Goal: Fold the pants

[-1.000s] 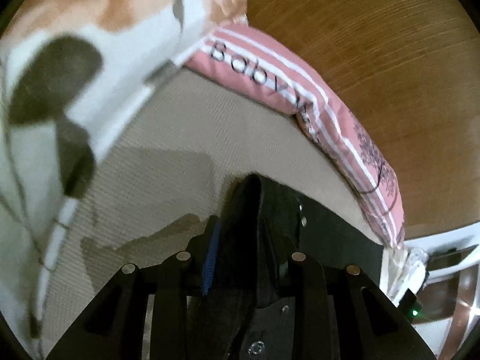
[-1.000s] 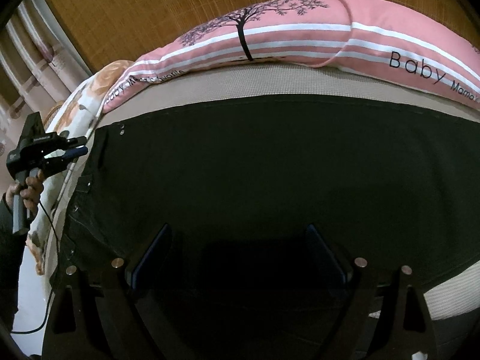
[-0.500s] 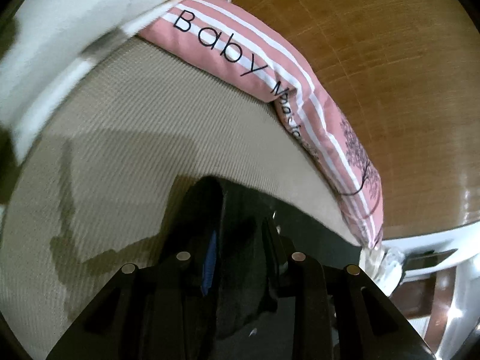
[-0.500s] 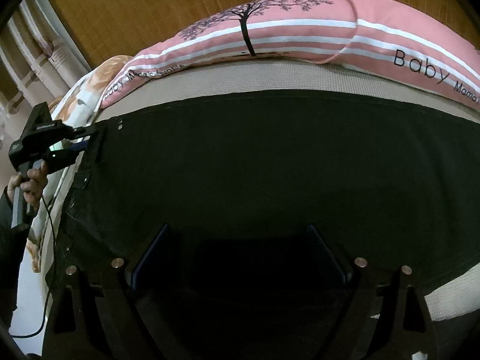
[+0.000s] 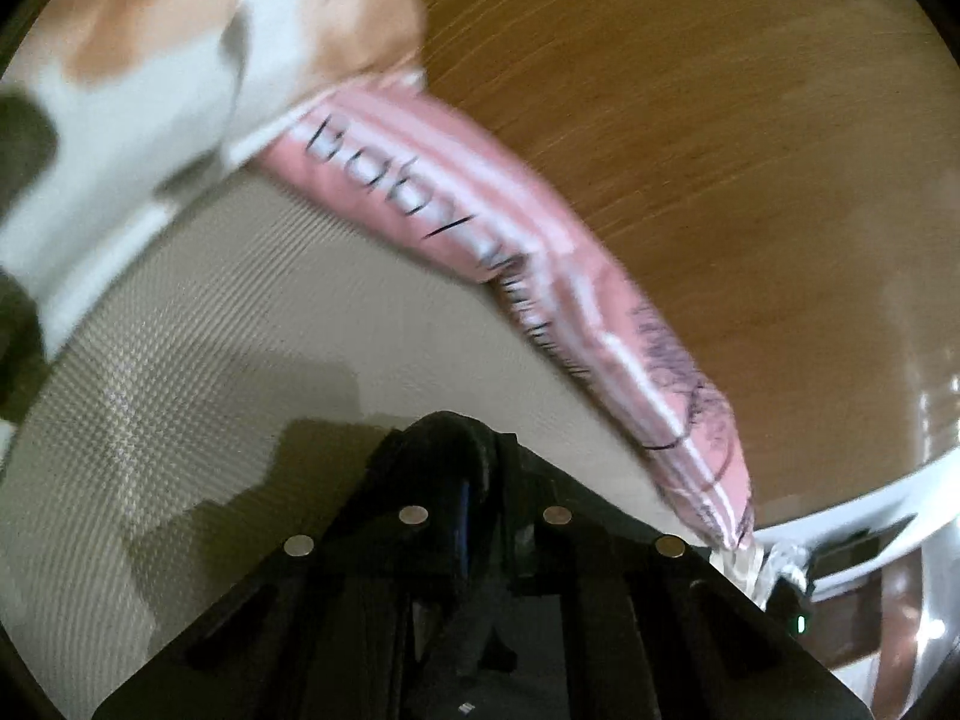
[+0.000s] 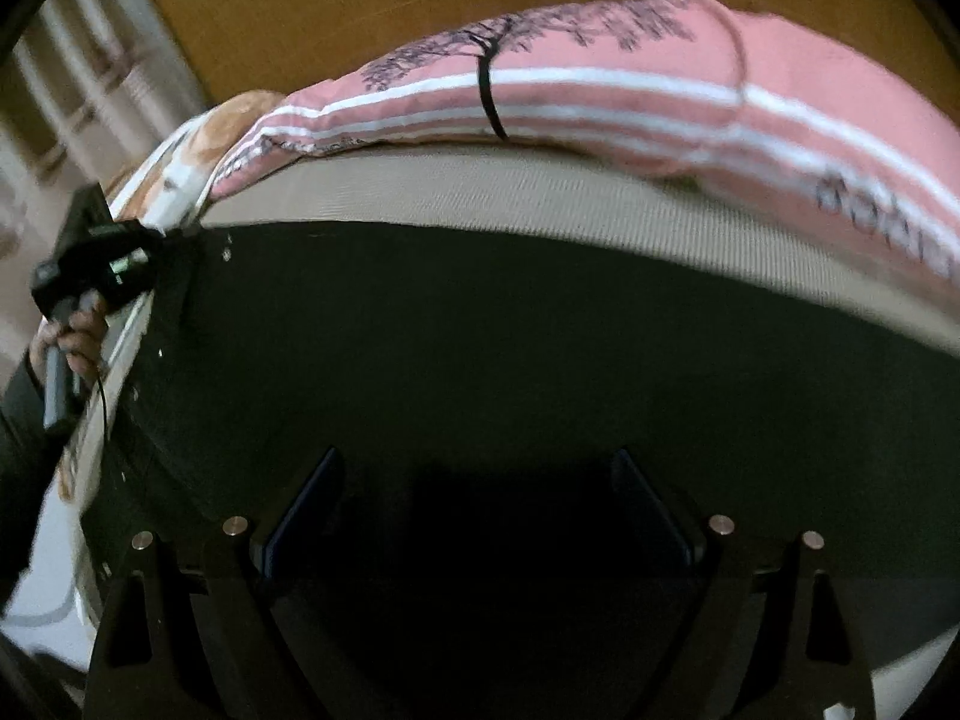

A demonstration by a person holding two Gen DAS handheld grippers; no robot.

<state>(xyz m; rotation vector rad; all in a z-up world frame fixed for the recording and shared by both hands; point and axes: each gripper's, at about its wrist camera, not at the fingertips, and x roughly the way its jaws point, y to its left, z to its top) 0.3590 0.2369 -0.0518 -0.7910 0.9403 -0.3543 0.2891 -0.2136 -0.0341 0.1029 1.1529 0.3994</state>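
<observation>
Now | black pants (image 6: 510,348) flat on beige mat | left tool (image 5: 480,480) pinching waistband corner | right tool (image 6: 474,510) spread

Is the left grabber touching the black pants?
Touching. In the left wrist view the left gripper has its jaws closed on a bunched fold of the black pants, with cloth pinched between them.

The left gripper (image 5: 480,498) has its fingers drawn close together, pinching a fold of dark cloth — seen from the right wrist, a bare hand (image 6: 75,339) grips its handle. The right gripper (image 6: 474,504) stands with fingers spread wide apart, nothing between them.
</observation>
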